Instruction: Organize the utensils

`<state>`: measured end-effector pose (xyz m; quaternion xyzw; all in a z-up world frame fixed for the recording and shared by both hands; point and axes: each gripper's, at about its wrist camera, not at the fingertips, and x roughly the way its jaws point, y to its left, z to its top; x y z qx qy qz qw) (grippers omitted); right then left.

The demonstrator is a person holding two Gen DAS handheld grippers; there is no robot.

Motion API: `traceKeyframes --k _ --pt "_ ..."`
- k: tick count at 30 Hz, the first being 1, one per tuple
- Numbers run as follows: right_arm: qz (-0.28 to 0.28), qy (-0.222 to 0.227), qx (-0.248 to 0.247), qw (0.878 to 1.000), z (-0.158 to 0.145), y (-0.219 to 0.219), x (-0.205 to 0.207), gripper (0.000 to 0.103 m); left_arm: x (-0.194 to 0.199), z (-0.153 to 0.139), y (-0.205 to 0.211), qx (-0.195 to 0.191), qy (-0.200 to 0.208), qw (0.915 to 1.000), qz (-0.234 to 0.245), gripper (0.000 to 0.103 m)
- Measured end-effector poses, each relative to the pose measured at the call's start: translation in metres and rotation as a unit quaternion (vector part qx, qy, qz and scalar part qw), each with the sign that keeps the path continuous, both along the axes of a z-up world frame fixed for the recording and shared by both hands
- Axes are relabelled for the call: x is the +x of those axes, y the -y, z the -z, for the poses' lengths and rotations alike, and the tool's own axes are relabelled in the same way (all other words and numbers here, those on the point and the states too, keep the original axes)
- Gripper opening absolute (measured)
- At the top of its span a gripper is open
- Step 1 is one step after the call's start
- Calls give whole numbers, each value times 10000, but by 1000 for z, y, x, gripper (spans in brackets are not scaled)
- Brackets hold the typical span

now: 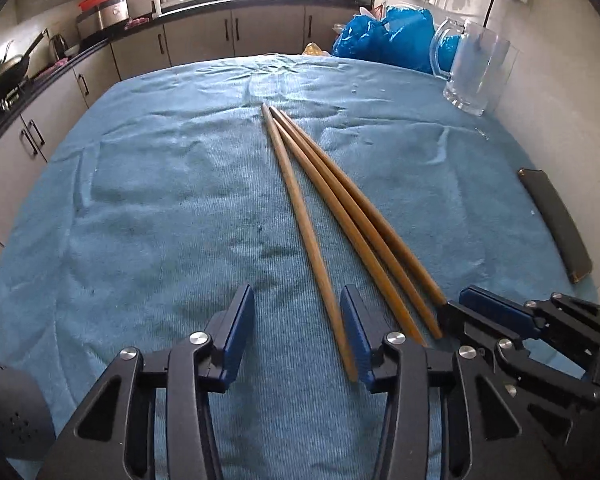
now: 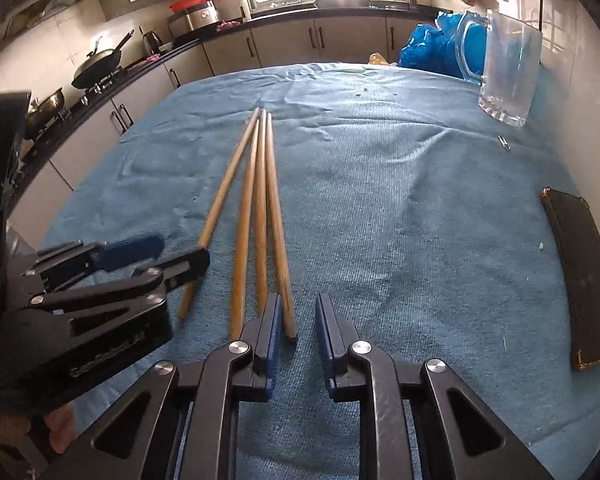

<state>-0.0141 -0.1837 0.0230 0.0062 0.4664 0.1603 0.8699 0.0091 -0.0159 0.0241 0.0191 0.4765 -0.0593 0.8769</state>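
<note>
Several long wooden chopsticks (image 1: pixel 320 184) (image 2: pixel 260 200) lie fanned on the blue towel-covered table (image 1: pixel 160 200) (image 2: pixel 400 220), tips together at the far end. My left gripper (image 1: pixel 298 312) (image 2: pixel 180 250) is open and straddles the near end of the leftmost chopstick, which lies against its right pad. My right gripper (image 2: pixel 300 312) (image 1: pixel 456 302) has its jaws narrowly apart around the near end of the rightmost chopstick. That end rests beside the left pad, with a gap to the right pad.
A clear glass mug (image 1: pixel 476 68) (image 2: pixel 508 68) stands at the far right by the wall, with a blue plastic bag (image 1: pixel 388 36) (image 2: pixel 432 44) behind it. A dark flat case (image 1: pixel 556 224) (image 2: pixel 580 276) lies along the right edge. Kitchen counters run beyond the table.
</note>
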Motion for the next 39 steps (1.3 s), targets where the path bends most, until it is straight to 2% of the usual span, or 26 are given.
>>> traceKeyframes --k 1,2,3,7,10,16,19,20,21,22,23,24,27,30,32,34,37,39 --pt "11 23 -127 9999 0 -2 2 17 2 0 0 11 -9 10000 -4 42" --pt "44 30 -201 9998 -1 -5 4 12 3 0 0 44 6 10000 -46 27" --pt "104 -1 -204 9997 -1 -6 8 10 3 -1 -1 87 13 9999 -83 6" --pt "409 -225 -42 9989 -2 7 10 8 -2 -2 -13 -132 -227 9996 -85 6" --pt "527 -359 48 9980 -3 22 -6 8 -23 -3 -21 -222 -414 9989 -17 6" --pt "604 -856 235 9942 -4 60 -79 8 -89 -4 -34 -329 -655 9966 367 6" --pt "538 -1000 248 9932 -6 72 -119 9 -122 -6 -41 -235 -816 9956 403 6" --pt "478 -1077 312 9925 -5 76 -130 9 -131 -8 -43 -258 -903 9946 434 10" --pt "450 -1087 386 9923 -7 80 -135 19 -138 -10 -45 -309 -963 9935 518 16" --pt "420 -1101 404 9922 -8 84 -139 39 -144 -14 -45 -336 -956 9930 601 20" --pt "407 -1031 308 9934 -12 85 -141 47 -149 -20 -46 -302 -855 9937 651 27" --pt "405 -937 202 9946 -14 85 -140 49 -150 -24 -45 -254 -728 9948 661 32" --pt "412 -715 -21 9966 -23 81 -124 49 -138 -33 -46 -236 -499 9974 469 34" --pt "362 -643 -31 9973 -27 74 -99 49 -114 -31 -45 -389 -601 9969 325 34" --pt "290 -676 -127 9972 -25 65 -78 49 -97 -25 -40 -288 -661 9970 273 34" --pt "262 -860 -122 9959 -18 60 -61 45 -80 -18 -34 -157 -755 9968 223 34" --pt "289 -1155 -331 9923 -8 50 -35 31 -57 -9 -21 78 -915 9953 301 34" --pt "290 -1213 -493 9910 -7 46 -22 30 -46 -5 -16 181 -994 9943 347 34"
